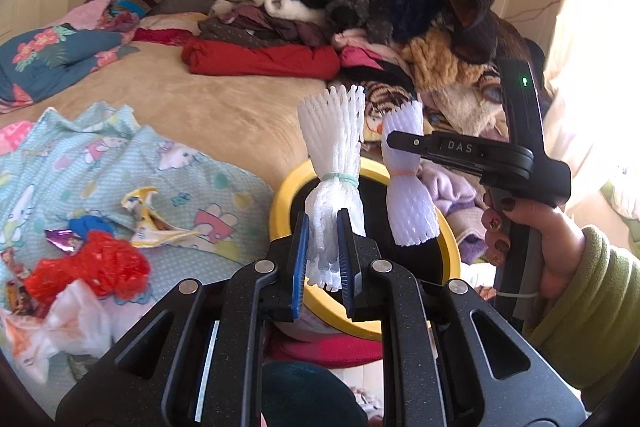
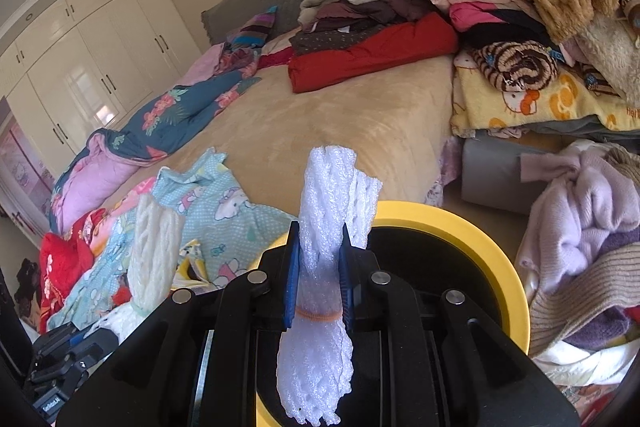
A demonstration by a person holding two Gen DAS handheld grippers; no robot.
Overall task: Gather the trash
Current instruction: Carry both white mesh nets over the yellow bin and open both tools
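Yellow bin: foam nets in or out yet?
Out. Both foam nets are held above the yellow bin: the green-banded net in the left tongs, the orange-banded net in the right tongs.

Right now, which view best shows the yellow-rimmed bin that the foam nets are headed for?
The right wrist view: the yellow-rimmed bin shows a broad arc of rim and its dark inside, just behind the right gripper. In the left wrist view both foam nets and the left gripper cover most of it.
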